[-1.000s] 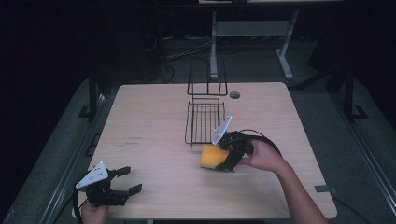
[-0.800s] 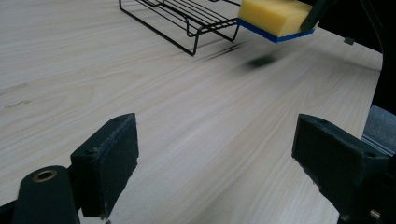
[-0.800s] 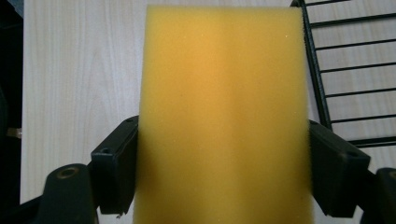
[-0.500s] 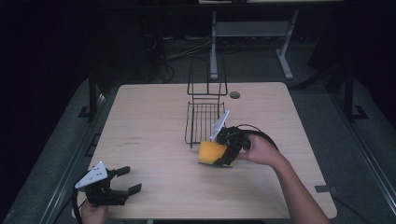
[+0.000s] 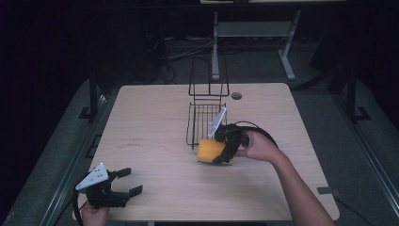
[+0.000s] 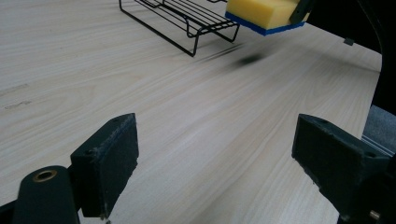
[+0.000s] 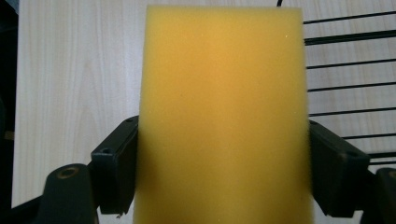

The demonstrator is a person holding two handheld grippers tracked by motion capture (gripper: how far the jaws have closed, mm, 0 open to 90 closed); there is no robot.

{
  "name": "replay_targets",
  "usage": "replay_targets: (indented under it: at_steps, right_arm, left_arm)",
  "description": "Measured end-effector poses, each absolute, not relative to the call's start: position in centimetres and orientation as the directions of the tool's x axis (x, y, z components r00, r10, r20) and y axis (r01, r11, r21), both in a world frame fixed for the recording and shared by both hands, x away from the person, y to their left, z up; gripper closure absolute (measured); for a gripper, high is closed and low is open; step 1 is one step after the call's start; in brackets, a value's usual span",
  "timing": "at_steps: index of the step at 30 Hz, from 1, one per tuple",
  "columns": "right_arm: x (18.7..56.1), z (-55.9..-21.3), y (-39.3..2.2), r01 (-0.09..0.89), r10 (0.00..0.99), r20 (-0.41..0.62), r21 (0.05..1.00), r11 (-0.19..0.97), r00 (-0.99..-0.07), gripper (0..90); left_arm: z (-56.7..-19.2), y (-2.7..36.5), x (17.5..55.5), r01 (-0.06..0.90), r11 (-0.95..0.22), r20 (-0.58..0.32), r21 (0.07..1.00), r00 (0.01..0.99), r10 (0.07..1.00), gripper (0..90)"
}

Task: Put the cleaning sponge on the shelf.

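A yellow sponge (image 5: pixel 210 151) with a blue underside hangs just above the table, at the near corner of a black wire rack (image 5: pixel 205 120). My right gripper (image 5: pixel 222 153) is shut on the sponge (image 7: pixel 224 116), one jaw on each long side. From the left gripper view the sponge (image 6: pixel 261 11) floats beside the rack (image 6: pixel 187 21), its shadow on the wood below. My left gripper (image 5: pixel 127 181) rests at the table's near left corner, open, with bare wood between its pads (image 6: pixel 112 163).
The wooden table (image 5: pixel 155 141) has a round cable hole (image 5: pixel 236 95) behind the rack. The rack has a tall upright wire back (image 5: pixel 208 77). A dark floor and a grey desk frame (image 5: pixel 249 30) lie beyond the far edge.
My right gripper has carried the sponge left and slightly away from me, lifting it off the table toward the rack's near corner. The left gripper has not moved.
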State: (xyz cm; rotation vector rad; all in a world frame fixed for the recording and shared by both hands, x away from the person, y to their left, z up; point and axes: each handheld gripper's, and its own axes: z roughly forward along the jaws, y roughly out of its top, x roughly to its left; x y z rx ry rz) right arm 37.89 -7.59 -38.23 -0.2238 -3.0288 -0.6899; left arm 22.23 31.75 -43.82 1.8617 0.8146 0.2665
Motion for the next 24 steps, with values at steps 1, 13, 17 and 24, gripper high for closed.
replay_targets:
  at_steps: [1,13,17,24]
  right_arm:
    - [38.0,-38.2,-7.4,0.139,0.128,0.056,0.426,0.894,-0.99,22.0]
    - [39.9,-38.3,-6.2,0.132,0.115,0.064,0.421,0.898,-0.991,22.0]
    - [40.6,-38.3,-5.8,0.139,0.122,0.069,0.406,0.903,-0.99,22.0]
    - [41.4,-38.1,-5.4,0.147,0.126,0.077,0.406,0.902,-0.989,22.0]
  left_arm:
    - [-43.8,31.8,22.2,0.412,-0.23,-0.181,0.882,0.745,0.642,14.0]
    - [-43.8,31.9,22.3,0.412,-0.229,-0.182,0.882,0.746,0.641,14.0]
    - [-43.8,31.9,22.3,0.414,-0.225,-0.186,0.882,0.745,0.641,14.1]
    - [-43.8,32.0,22.3,0.415,-0.219,-0.19,0.883,0.744,0.641,14.0]
